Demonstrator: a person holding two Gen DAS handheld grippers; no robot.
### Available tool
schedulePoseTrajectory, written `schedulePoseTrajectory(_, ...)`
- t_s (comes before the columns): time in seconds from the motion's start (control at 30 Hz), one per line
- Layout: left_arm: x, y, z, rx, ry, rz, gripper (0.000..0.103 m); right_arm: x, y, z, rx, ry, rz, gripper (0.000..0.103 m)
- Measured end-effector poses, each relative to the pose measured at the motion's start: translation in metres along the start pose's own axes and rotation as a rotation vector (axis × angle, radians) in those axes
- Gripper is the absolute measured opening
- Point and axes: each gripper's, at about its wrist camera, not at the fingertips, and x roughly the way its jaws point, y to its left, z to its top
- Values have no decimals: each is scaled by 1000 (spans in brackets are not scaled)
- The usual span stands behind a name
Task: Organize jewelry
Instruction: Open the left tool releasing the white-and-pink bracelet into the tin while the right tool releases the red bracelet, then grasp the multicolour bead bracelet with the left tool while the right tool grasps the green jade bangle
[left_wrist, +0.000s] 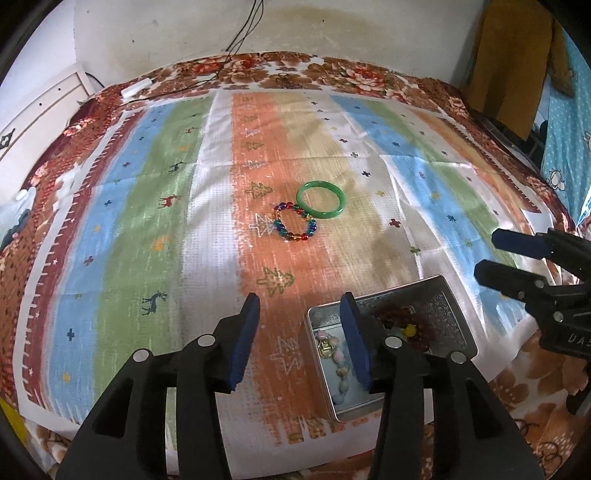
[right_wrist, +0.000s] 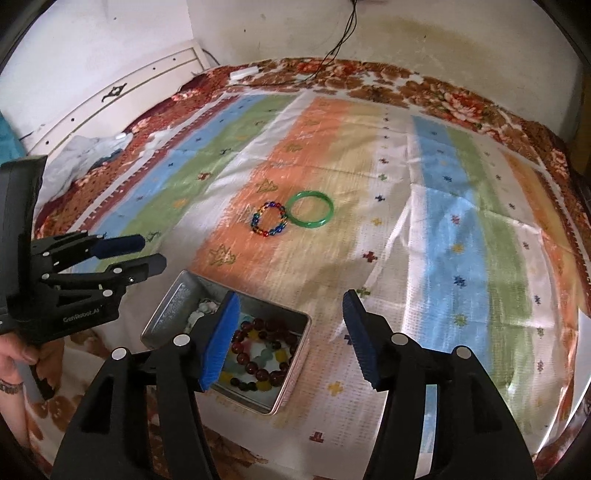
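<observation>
A green bangle (left_wrist: 320, 199) (right_wrist: 310, 213) and a multicoloured bead bracelet (left_wrist: 294, 226) (right_wrist: 269, 218) lie touching on the striped cloth (left_wrist: 184, 221) (right_wrist: 461, 240) mid-bed. A silver tin (left_wrist: 448, 314) (right_wrist: 173, 306) near the front edge holds a dark red bead bracelet (left_wrist: 404, 325) (right_wrist: 258, 354) and a pastel bead bracelet (left_wrist: 340, 363). My left gripper (left_wrist: 301, 317) (right_wrist: 146, 253) is open and empty, above the tin's left side. My right gripper (right_wrist: 291, 315) (left_wrist: 493, 254) is open and empty, above the tin's right side.
A white headboard (right_wrist: 110, 99) stands at the left. Black cables (left_wrist: 240, 37) hang down the wall to a white plug block (left_wrist: 135, 88). A crumpled cloth (right_wrist: 85, 155) lies at the bed's left. A brown garment (left_wrist: 513, 62) hangs at the right.
</observation>
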Motion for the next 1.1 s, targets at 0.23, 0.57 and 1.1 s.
schedulePoseTrajectory(0.23,10,4,11,4,6,13,58,13,-4,8,7,10,-22,64)
schedulePoseTrajectory(0.57,24,13,28,-14,2,47,61,27,-11,27,21,-5,-52,68)
schedulePoseTrajectory(1.1,47,24,55,-41,4,64,64,50,-17,52,33,-18,-85,71)
